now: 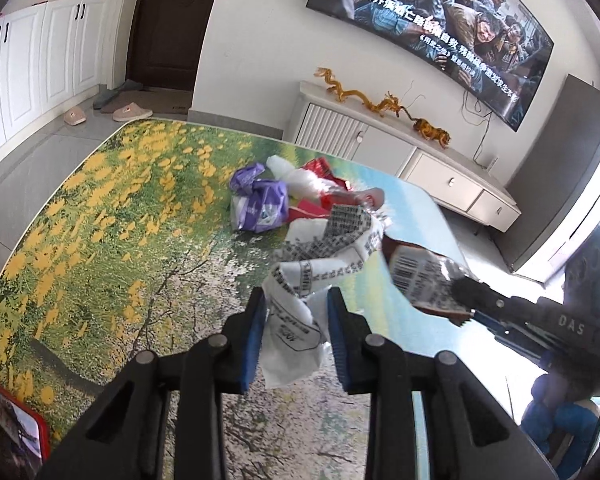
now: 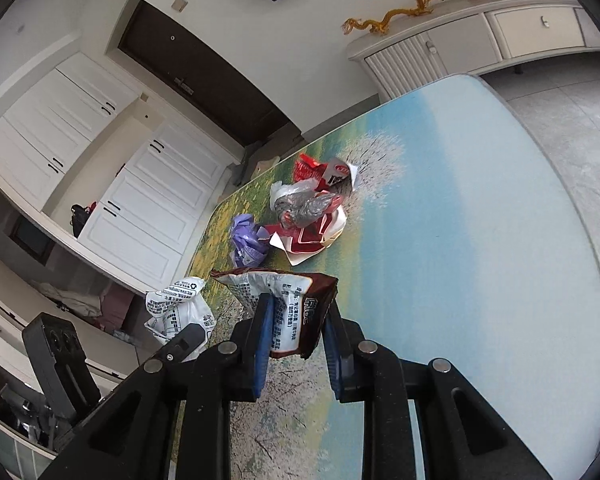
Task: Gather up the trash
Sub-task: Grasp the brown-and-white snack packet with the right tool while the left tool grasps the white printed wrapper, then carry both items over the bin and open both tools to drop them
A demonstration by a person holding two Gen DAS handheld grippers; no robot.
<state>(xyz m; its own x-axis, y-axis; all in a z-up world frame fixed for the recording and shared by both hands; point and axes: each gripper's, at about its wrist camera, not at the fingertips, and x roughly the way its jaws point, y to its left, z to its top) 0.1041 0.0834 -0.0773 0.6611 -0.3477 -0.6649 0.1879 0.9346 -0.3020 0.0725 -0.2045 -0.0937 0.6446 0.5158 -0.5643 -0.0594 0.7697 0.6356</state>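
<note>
Pile of wrappers [image 2: 308,208] sits mid-desk [image 2: 480,220], crumpled bag [image 2: 249,245] just left of it. Left tongs [image 1: 296,312] clamp a printed wrapper [image 1: 324,248] above the desk; right tongs [image 2: 298,326] clamp a snack packet [image 2: 288,308] just right of that, both nearer than the pile. Phone [image 1: 16,428] lies at the desk's near-left edge; cabinet [image 2: 480,40] stands behind the desk.

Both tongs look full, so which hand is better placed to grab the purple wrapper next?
Neither yet. Left tongs hold the white wrapper and right tongs the brown packet. Once emptied, probably left: the purple wrapper lies on its side.
</note>
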